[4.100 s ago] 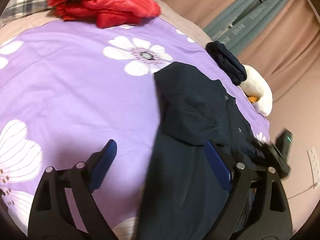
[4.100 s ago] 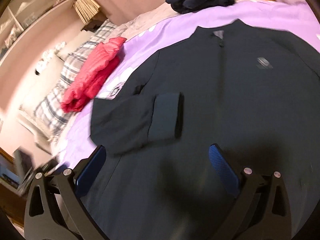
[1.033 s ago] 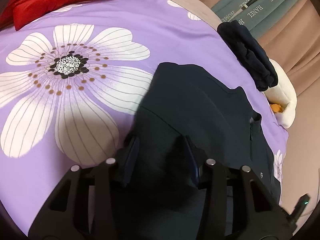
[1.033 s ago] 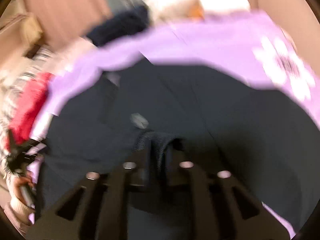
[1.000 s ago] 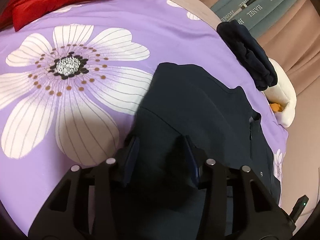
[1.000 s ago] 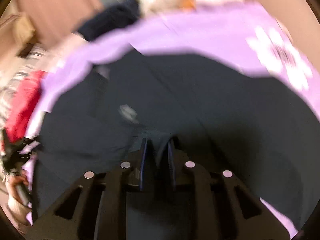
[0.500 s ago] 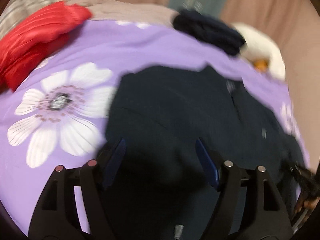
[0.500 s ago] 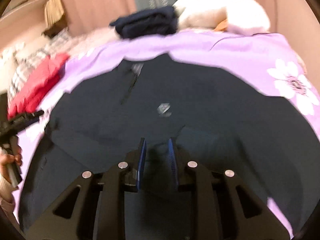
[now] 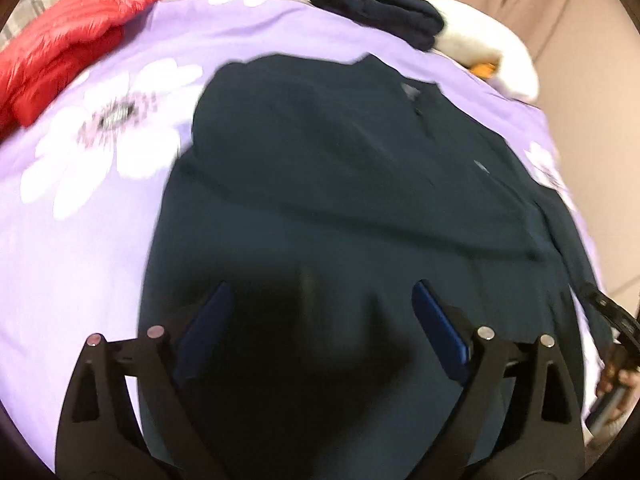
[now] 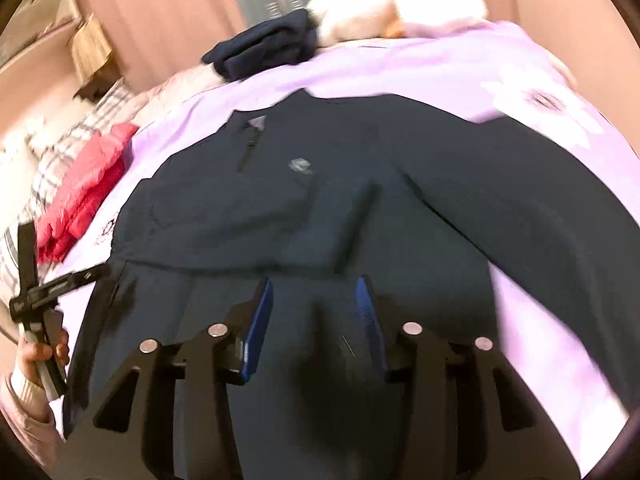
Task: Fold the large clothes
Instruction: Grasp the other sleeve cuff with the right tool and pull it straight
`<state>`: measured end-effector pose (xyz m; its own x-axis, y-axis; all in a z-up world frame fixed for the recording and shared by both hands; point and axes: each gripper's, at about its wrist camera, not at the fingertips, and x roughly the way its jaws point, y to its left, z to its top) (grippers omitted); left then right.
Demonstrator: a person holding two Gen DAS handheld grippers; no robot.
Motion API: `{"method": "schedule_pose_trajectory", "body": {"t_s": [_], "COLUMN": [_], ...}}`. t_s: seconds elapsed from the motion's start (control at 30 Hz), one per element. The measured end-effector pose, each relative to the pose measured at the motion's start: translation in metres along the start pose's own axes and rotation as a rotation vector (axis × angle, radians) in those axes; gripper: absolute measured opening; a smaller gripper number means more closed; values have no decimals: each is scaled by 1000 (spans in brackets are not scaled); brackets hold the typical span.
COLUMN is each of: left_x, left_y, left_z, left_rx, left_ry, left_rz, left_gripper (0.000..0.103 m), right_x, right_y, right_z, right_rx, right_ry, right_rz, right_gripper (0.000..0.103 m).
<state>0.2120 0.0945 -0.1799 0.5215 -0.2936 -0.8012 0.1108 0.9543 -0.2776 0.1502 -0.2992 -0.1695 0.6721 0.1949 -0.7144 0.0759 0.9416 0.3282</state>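
A dark navy jacket (image 9: 340,160) lies front up on the purple flowered bed cover (image 9: 80,220). Both of its sleeves are folded across the chest. In the right wrist view one cuff (image 10: 340,224) rests below the small chest logo (image 10: 300,166). My left gripper (image 9: 320,292) hovers over the lower body of the jacket, its jaws wide and still opening, with nothing between them. My right gripper (image 10: 314,284) hangs just short of the folded cuff, its jaws partly apart and opening, pads off the cloth. A hand (image 10: 36,356) holds the left gripper's handle at the left edge.
A red down jacket (image 9: 68,48) lies at the far left by a plaid pillow (image 10: 68,148). A folded dark garment (image 9: 376,8) and a white plush toy (image 9: 480,48) sit at the head of the bed. Curtains (image 10: 160,12) hang behind.
Both grippers have let go of the sleeves and pulled back over the jacket's lower part. The left jaws spread wide and the right jaws parted. The sleeves now lie across the chest.
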Motion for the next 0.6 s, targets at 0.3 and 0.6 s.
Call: {"method": "schedule_pose_trajectory", "body": {"t_s": [0.3, 0.6], "left_x": [-55, -81], "left_y": [-35, -66], "left_z": [-94, -114], "left_rx": [-84, -75], "left_ry": [40, 47], "left_rz": [-132, -199], "left_gripper": [101, 101], "right_x": [-102, -170], "right_y": [-100, -183], "right_z": [-75, -127], "right_rx": [288, 577], "right_ry": [-72, -227], "right_rz": [-69, -162], "right_gripper": [66, 66]}}
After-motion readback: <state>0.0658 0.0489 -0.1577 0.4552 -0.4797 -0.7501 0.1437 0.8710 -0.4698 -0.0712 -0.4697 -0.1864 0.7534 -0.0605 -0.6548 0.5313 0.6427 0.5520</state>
